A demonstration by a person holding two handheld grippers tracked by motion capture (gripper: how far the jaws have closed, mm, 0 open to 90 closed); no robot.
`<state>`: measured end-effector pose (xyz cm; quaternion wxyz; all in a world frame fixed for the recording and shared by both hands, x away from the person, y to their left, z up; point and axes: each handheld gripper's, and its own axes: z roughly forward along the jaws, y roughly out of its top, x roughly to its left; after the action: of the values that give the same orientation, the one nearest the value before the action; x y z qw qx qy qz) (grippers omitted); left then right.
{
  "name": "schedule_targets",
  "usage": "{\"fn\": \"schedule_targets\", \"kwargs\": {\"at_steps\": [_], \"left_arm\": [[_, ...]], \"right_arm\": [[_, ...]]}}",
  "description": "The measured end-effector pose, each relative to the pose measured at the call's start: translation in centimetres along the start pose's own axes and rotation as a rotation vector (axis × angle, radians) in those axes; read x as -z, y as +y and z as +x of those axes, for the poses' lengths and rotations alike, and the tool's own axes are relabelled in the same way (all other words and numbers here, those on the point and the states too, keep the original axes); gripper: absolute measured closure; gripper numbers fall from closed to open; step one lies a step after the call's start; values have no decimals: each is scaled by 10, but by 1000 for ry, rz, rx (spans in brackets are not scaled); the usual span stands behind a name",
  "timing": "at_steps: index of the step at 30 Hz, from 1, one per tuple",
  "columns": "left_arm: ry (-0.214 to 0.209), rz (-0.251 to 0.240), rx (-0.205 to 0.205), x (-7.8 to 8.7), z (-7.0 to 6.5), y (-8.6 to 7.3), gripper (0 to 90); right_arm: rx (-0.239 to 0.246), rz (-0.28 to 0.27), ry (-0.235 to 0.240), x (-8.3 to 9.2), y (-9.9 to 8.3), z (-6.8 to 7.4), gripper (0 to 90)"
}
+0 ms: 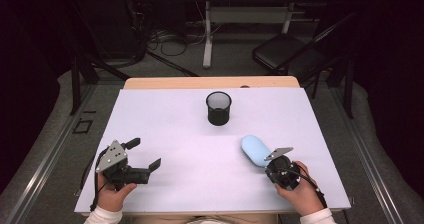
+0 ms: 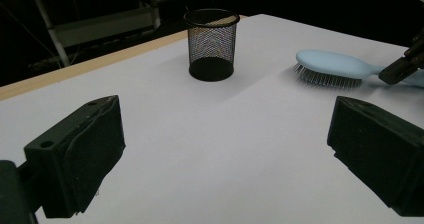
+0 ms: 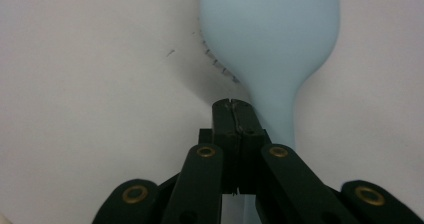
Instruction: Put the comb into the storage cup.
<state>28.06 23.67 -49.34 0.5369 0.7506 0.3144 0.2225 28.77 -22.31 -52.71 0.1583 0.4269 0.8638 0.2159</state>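
Overall room: dark, with a grey floor [image 1: 45, 149], a second desk frame and loose cables at the far side, and a black folding chair [image 1: 287, 54] at the far right.
Table: a wide white rectangular tabletop [image 1: 175, 134] with a pale wooden strip showing along its far edge; two hands come in over the near edge.
Cup: a black wire-mesh cylindrical pen cup [image 1: 218, 108] stands upright towards the far middle of the table, well apart from both grippers.
Brush: a pale blue plastic oval hairbrush [image 1: 255, 150] lies bristles down on the right half of the table, nearer than the cup, its handle pointing to the near right.
Writing: no brand or label can be read on anything.
Left gripper [image 1: 145, 154]: held at the near left, its jaws spread wide with nothing between them, pointing towards the cup across bare tabletop.
Right gripper [image 1: 272, 159]: at the near right, over the brush's handle; in the right gripper view its jaws are pressed together above the handle, slightly to one side, and whether they pinch the handle cannot be told.
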Motion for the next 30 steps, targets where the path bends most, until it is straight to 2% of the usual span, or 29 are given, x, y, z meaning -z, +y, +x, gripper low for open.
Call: {"fn": "schedule_targets", "kwargs": {"at_steps": [2,8,18,21,22,30], "left_arm": [[0,3,-2,0,0,0,19],[1,4,-3,0,0,0,19],[0,3,-5,0,0,0,19],[1,5,-5,0,0,0,19],[0,4,-5,0,0,0,19],[-1,4,-3,-1,0,-1,25]], "right_arm": [[-9,7,-1,2,-1,-4,900],[-26,-15,-11,1,-2,-12,900],[-29,-17,-1,0,-3,-13,900],[-36,-17,23,1,-3,-12,900],[-44,-28,44,3,-3,-12,890],[-59,-73,82,7,-2,-11,857]]}}
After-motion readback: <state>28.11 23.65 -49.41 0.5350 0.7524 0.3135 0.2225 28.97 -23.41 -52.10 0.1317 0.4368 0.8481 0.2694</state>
